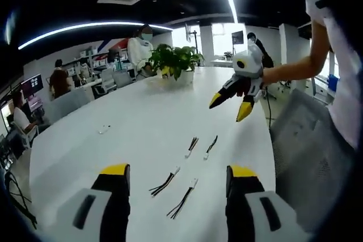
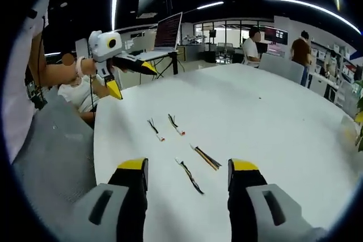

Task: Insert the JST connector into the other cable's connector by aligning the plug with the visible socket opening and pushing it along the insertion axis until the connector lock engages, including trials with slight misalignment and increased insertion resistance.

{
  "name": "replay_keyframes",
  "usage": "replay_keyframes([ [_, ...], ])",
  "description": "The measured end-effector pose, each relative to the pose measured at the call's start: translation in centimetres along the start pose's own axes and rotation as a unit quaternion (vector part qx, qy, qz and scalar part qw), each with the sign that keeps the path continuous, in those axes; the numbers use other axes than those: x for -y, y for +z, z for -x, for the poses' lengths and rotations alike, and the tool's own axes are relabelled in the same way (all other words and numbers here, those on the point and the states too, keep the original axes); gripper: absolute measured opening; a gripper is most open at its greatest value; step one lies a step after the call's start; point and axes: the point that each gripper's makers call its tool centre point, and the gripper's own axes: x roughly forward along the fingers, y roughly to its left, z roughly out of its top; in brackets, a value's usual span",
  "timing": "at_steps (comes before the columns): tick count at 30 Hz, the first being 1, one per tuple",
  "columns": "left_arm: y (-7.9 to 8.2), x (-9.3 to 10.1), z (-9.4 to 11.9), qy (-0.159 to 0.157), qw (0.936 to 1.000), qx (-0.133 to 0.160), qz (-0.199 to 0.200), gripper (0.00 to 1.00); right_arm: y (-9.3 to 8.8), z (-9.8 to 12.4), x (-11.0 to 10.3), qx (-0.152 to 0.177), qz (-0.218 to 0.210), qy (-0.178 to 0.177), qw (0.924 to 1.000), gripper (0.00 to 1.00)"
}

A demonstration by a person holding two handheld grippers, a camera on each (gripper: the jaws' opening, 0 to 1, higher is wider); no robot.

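Left gripper [image 1: 178, 177] jaws spread, holding nothing, above white table [image 1: 130, 117]. Two cables [image 1: 173, 191] lie between jaws, two more cables [image 1: 201, 146] just beyond. Right gripper [image 1: 230, 109] hovers farther off, jaws parted, empty. Potted plant [image 1: 174, 63] at far table end.

- The white table [image 1: 136, 140] is bare across most of its top in the left gripper view, leaving wide room at left and centre.
- Four short cables [image 1: 187, 182] lie loose at lower centre, apart from each other, just ahead of the spread jaws.
- A potted plant [image 1: 174, 60] stands at the far edge, upper centre.
- The right gripper [image 1: 231, 106] hovers at upper right, above the table.
- A grey chair [image 1: 309, 151] flanks the right edge.
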Motion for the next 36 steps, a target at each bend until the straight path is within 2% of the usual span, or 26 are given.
replay_keyframes([
  [3,-0.1,0.0,-0.4,-0.006,0.9999,0.005,0.011,0.66,-0.1,-0.3,0.4,-0.002,0.004,0.002,1.0,0.52],
  [10,-1.0,-0.5,-1.5,-0.009,0.9999,-0.005,0.009,0.66,0.0,-1.0,1.1,0.001,0.005,0.008,1.0,0.5],
  [18,-1.7,-1.0,-2.6,-0.013,0.9998,-0.013,0.004,0.64,0.0,-2.5,1.4,-0.001,0.004,0.03,0.9995,0.41],
  [22,-2.0,-1.4,-3.3,-0.017,0.9997,-0.016,0.005,0.62,0.1,-3.3,1.5,0.0,0.001,0.04,0.9992,0.41],
  [26,-1.7,-1.8,-4.0,-0.023,0.9991,0.002,0.036,0.62,-0.1,-4.1,1.8,-0.005,0.004,0.044,0.999,0.41],
  [29,-1.9,-2.1,-4.5,-0.021,0.9991,0.003,0.036,0.6,-0.2,-4.5,1.9,-0.008,0.012,0.048,0.9987,0.4],
  [32,-2.7,-2.4,-5.0,-0.018,0.9995,-0.01,0.025,0.6,-0.6,-5.3,2.1,-0.011,0.016,0.057,0.9982,0.39],
  [34,-3.1,-2.8,-5.3,-0.015,0.9994,-0.008,0.03,0.6,-0.7,-5.7,2.2,-0.011,0.015,0.06,0.998,0.38],
  [36,-3.2,-2.9,-5.7,-0.016,0.9975,0.007,0.069,0.6,-0.9,-6.2,2.5,-0.011,0.016,0.062,0.9979,0.38],
])
